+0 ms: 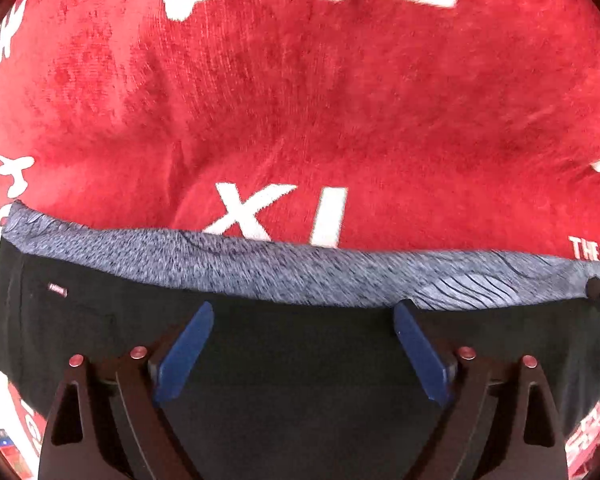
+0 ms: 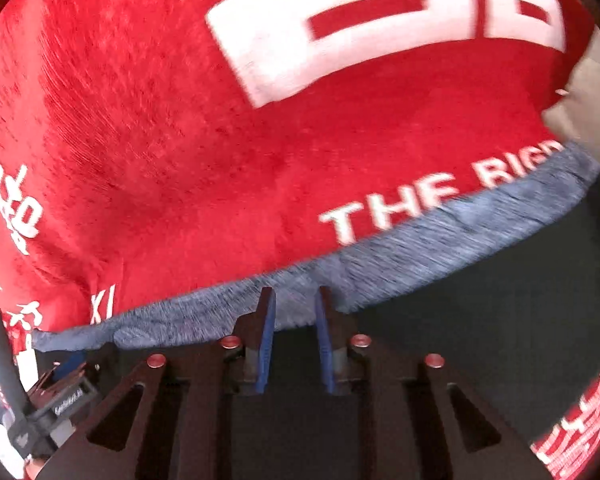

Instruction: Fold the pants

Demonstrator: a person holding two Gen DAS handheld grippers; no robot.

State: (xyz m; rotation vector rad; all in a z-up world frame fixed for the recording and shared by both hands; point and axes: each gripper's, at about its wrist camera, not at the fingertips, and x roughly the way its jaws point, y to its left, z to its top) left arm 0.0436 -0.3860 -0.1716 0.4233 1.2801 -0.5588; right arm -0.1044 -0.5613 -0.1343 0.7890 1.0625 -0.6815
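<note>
We see the black pants lying flat on a red cloth with white letters. Their grey waistband runs across both views. Our left gripper hangs low over the pants, its blue fingers spread wide. Our right gripper reaches the waistband edge, fingers close together with a small gap; we cannot tell if they pinch it.

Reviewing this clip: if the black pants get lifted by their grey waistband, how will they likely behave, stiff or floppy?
Probably floppy: the grey waistband ripples and follows the red cloth beneath it. The black pants lie flat and limp, so they would likely drape from wherever they are pinched. Probably light, too, being thin fabric.
</note>
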